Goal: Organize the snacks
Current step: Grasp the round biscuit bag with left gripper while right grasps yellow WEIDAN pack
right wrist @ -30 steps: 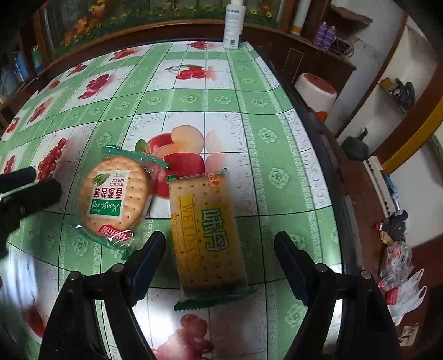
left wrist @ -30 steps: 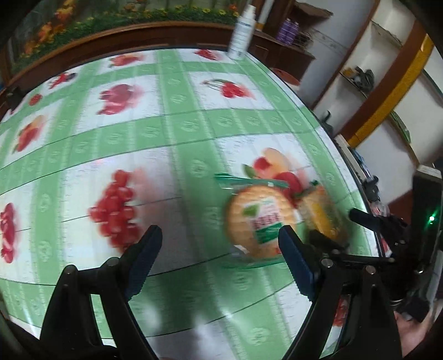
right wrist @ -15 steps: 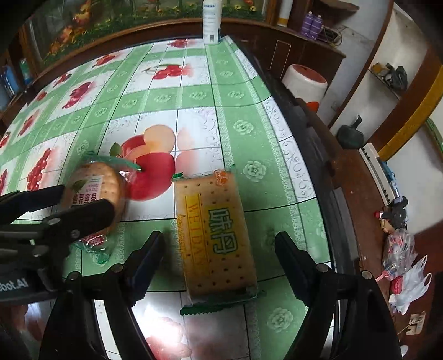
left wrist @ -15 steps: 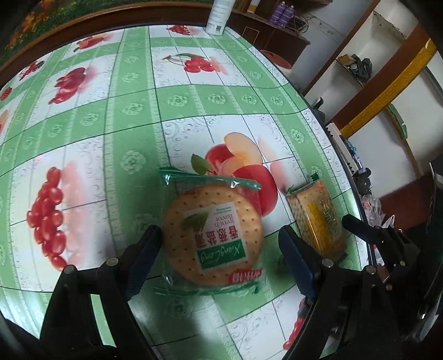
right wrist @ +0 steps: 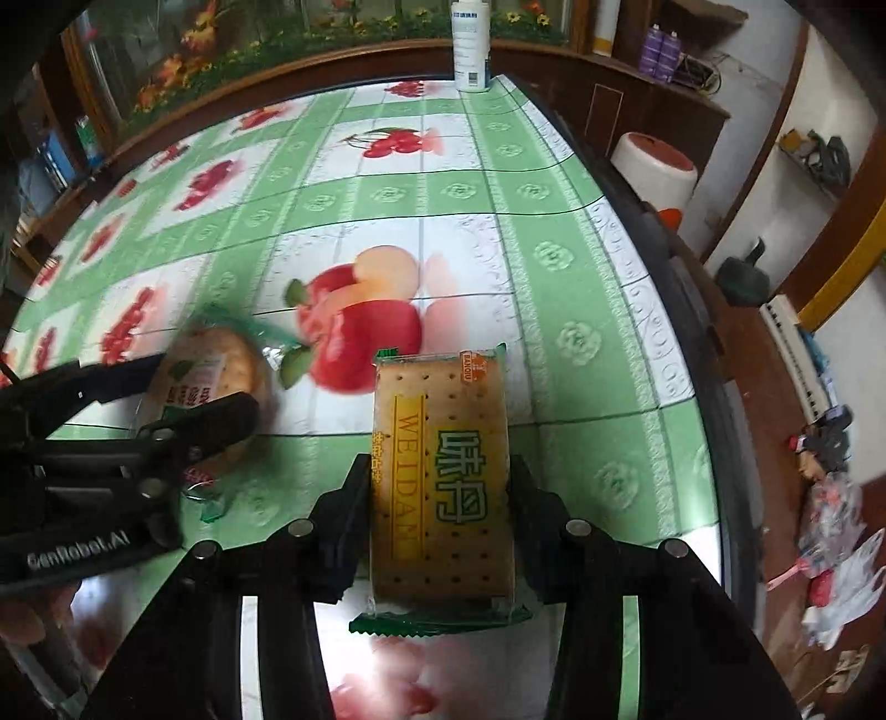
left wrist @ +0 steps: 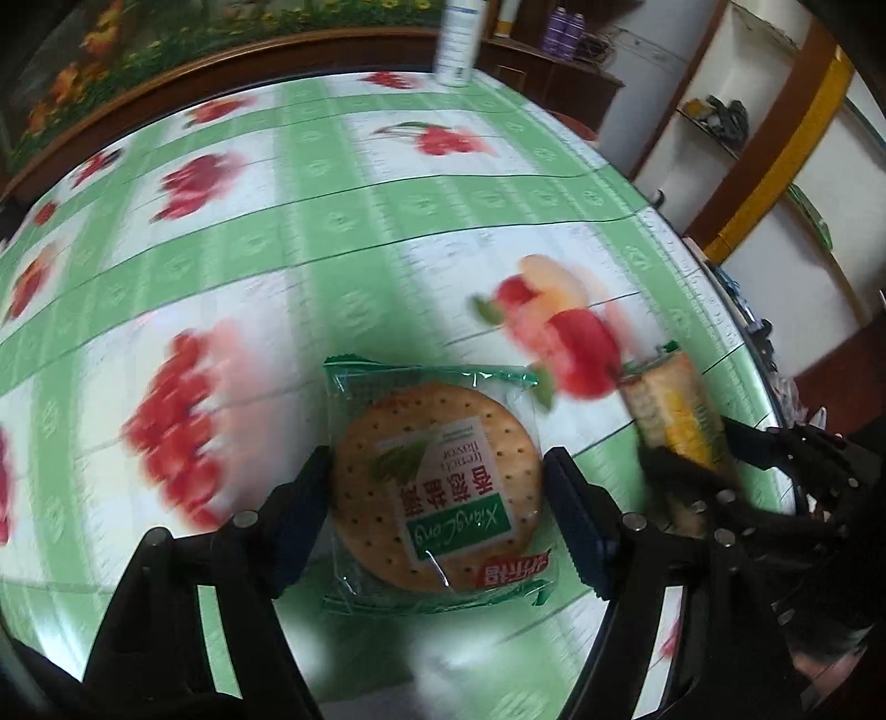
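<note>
A round biscuit pack (left wrist: 437,487) in a clear green-edged wrapper lies between the fingers of my left gripper (left wrist: 437,476). Its jaws are closing, and the pads touch both sides of the pack. The pack looks sharp while the tablecloth (left wrist: 354,232) blurs. A rectangular yellow cracker pack (right wrist: 443,443) sits lengthwise in my right gripper (right wrist: 440,471), which is shut on its long sides. In the right wrist view the left gripper (right wrist: 205,382) and round pack (right wrist: 210,365) are at the left. The left wrist view shows the cracker pack (left wrist: 670,410) at the right, in the right gripper (left wrist: 698,454).
A white bottle (right wrist: 470,44) stands at the far edge of the green fruit-print tablecloth (right wrist: 498,183). The table's dark right edge (right wrist: 692,310) runs close to the cracker pack. Beyond it are a white and red stool (right wrist: 656,166) and floor clutter (right wrist: 830,498).
My left gripper came down around the round pack and narrowed onto it. My right gripper closed from wide open onto the sides of the cracker pack.
</note>
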The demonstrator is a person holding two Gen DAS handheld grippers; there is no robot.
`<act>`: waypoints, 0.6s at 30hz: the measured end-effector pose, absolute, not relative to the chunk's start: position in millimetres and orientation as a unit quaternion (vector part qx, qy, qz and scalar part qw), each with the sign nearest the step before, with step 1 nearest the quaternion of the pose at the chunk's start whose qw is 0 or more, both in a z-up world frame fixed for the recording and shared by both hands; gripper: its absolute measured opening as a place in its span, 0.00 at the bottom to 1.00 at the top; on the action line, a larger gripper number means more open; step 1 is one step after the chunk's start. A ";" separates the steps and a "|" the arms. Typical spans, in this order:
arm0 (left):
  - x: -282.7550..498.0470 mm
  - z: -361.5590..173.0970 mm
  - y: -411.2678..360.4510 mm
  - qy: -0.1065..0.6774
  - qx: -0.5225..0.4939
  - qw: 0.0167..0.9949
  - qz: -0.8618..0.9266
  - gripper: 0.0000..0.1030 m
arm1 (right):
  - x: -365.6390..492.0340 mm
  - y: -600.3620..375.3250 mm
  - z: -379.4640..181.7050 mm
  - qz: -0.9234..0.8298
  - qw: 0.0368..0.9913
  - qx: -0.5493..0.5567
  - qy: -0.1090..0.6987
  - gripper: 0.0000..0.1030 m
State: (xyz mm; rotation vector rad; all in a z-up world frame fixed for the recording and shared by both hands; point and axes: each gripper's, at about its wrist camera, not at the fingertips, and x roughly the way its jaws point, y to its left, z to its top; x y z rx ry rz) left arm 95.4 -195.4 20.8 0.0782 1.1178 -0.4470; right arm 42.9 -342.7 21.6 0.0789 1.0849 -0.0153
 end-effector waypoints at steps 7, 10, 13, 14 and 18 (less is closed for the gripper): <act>60.8 26.5 -141.8 0.516 0.024 0.837 -0.181 0.74 | 22.9 -306.0 22.6 0.044 0.858 0.045 0.509 0.45; 42.0 30.4 -116.5 0.510 0.019 0.843 -0.169 0.74 | 19.7 -290.1 22.3 0.054 0.859 0.038 0.507 0.45; 26.0 34.6 -98.2 0.499 0.020 0.852 -0.156 0.74 | 14.6 -269.1 23.7 0.076 0.859 0.038 0.506 0.45; 20.2 36.5 -91.4 0.494 0.022 0.856 -0.149 0.74 | 12.0 -264.2 25.0 0.081 0.859 0.036 0.504 0.45; -1.5 44.2 -63.6 0.474 0.018 0.872 -0.124 0.74 | 7.5 -235.1 30.2 0.102 0.861 0.020 0.497 0.45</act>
